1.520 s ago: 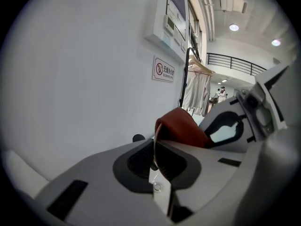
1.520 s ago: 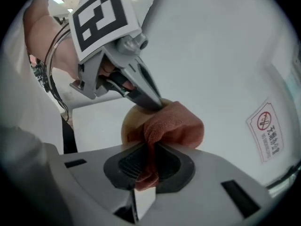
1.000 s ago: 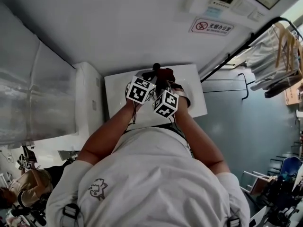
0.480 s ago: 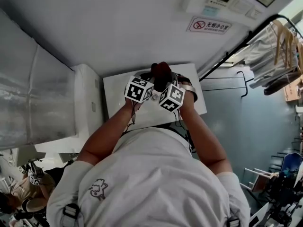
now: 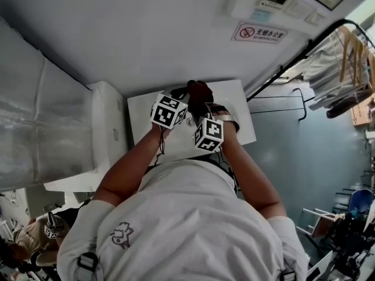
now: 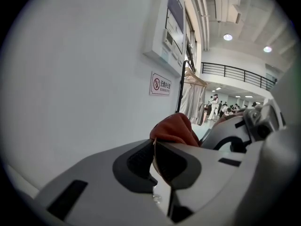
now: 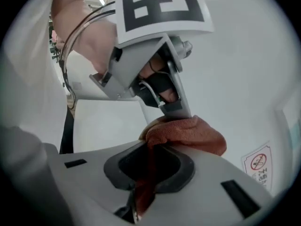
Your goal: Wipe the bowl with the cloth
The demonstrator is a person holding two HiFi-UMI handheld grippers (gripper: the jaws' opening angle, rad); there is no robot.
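In the head view, you stood over the white table [image 5: 143, 122] with both hands close together above it. The left gripper [image 5: 183, 101] and the right gripper [image 5: 205, 115] met under a bunched dark red cloth [image 5: 200, 92], which lay near the table's far edge by the wall. Their marker cubes sat just beside each other.

In the left gripper view, your left claw was pressed almost together. A thin curved edge sat pinched between its pads, apparently the rim of the bowl [image 6: 155, 160], though little of it showed. The cloth rose in a rounded lump just beyond the pads, touching them. The grey body of your other gripper stood close on the right. A no-smoking sign [image 6: 160, 84] hung on the wall behind.

In the right gripper view, your right claw pinched the cloth. A fold of it ran down between the pads and the rest bulged out over their tips. One finger of the left gripper came down from above and touched the top of that bulge. The table showed beyond it.
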